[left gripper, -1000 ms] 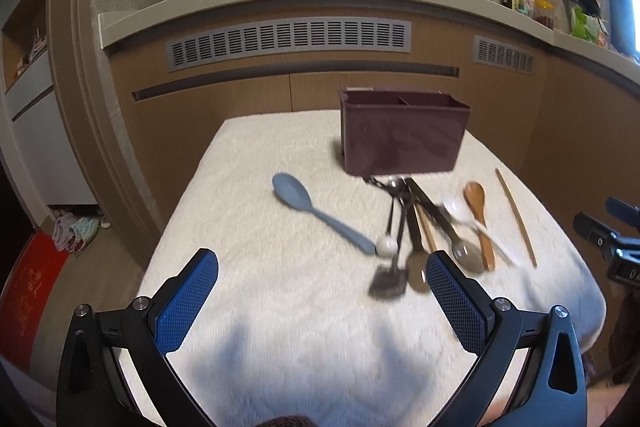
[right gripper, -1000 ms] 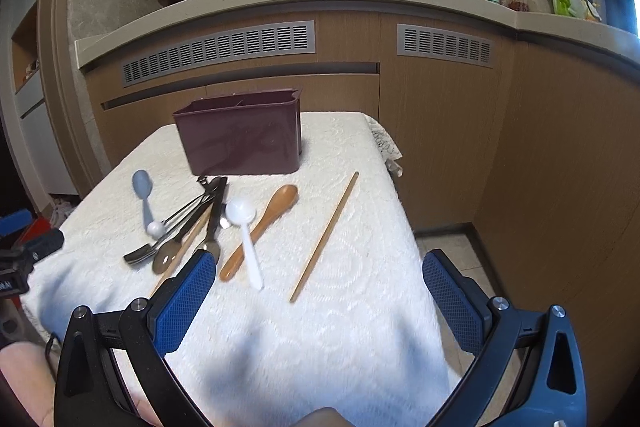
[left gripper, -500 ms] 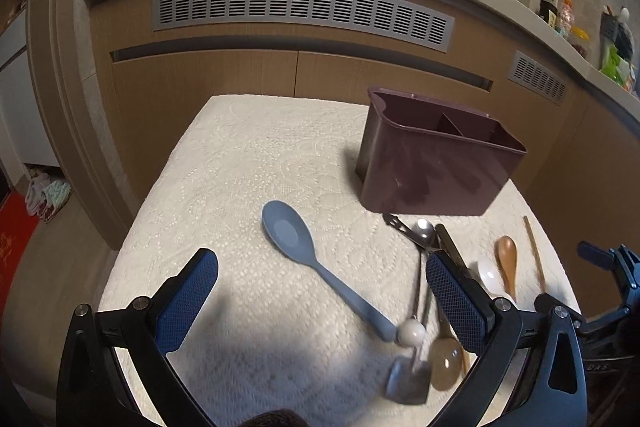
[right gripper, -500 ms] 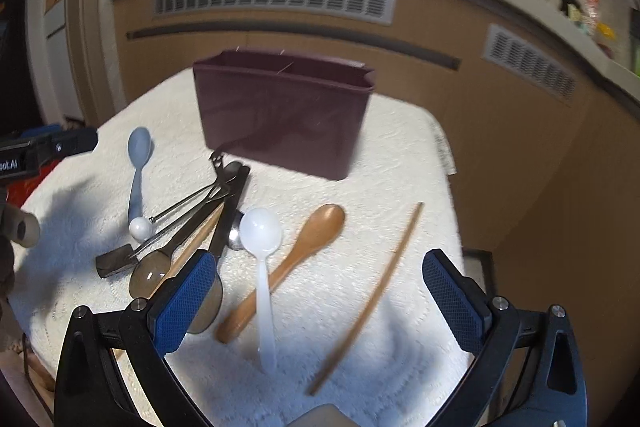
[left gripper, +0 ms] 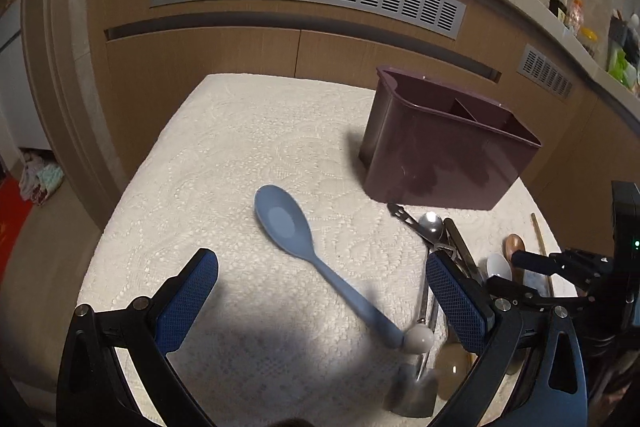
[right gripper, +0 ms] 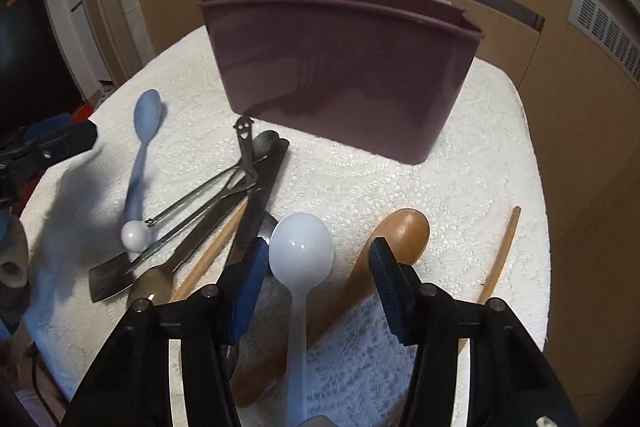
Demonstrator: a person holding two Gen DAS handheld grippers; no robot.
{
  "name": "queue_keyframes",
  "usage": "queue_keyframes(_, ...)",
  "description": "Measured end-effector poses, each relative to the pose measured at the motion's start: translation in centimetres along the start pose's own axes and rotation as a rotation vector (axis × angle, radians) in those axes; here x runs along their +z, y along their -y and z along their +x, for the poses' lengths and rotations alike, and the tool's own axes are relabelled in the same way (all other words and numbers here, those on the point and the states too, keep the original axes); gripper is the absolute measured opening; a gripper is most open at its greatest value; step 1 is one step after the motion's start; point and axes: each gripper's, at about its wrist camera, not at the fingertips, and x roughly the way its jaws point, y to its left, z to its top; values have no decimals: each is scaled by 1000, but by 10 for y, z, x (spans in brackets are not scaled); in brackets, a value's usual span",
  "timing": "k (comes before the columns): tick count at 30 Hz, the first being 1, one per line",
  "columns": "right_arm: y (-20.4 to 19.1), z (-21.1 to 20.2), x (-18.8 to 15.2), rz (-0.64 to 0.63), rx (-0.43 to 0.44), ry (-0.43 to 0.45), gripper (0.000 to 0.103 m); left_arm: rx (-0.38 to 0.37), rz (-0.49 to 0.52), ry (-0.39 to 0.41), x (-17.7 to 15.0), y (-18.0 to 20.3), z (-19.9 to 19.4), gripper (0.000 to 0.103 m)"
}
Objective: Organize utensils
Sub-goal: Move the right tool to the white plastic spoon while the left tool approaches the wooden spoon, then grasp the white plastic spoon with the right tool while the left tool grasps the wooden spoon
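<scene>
On the white textured surface (right gripper: pixel 472 163) the utensils lie loose in front of the maroon caddy (right gripper: pixel 340 67), probably laid out so each can be lifted into one of its compartments. The right claw (right gripper: pixel 316 267) straddles the white plastic spoon (right gripper: pixel 301 247); its jaws have just been closing, the spoon's bowl and neck between them, yet the blue pads do not appear to press it, so it lies unheld, bowl up, translucent and glossy, beside the brown wooden spoon (right gripper: pixel 404 231). The left claw (left gripper: pixel 320 291) hangs spread wide above the blue spoon (left gripper: pixel 284 219), whose matte handle ends in a pale ball, likely lining up for its own pick.
</scene>
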Motion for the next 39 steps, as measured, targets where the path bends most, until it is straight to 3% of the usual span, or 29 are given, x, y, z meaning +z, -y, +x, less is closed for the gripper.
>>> queue_keyframes(6,-4,1,1,-26,3,21,50,-36,43,-63,-5,18,6,103)
queue_keyframes(8,-7,-1,1,-39,8,23,43,-34,53,-66,-6,21,5,103)
queue_keyframes(9,-9,-2,0,-45,18,16,31,-33,53,-69,-6,23,4,103)
queue_keyframes(12,-10,-9,-4,-56,0,21,31,-73,76,-86,-6,33,1,101)
queue_keyframes(15,2,-27,-9,-11,-2,62,31,-100,147,-100,-8,55,1,86)
queue_keyframes(17,17,-38,-13,45,-13,88,31,-148,174,-149,-8,72,8,62)
queue_keyframes(19,32,-46,-18,96,-32,106,31,-216,172,-216,-8,85,18,47)
queue_keyframes(22,51,-54,-28,163,-60,130,31,-256,190,-291,-11,107,30,42)
queue_keyframes(26,65,-58,-40,228,-54,154,32,-203,291,-314,-22,138,33,42)
queue_keyframes(31,69,-57,-48,251,-49,171,32,-76,375,-290,-30,150,35,43)
queue_keyframes(36,69,-54,-53,265,-38,175,32,4,368,-269,-26,132,32,43)
queue_keyframes(39,67,-54,-54,261,-34,178,32,-41,292,-278,-16,113,36,43)
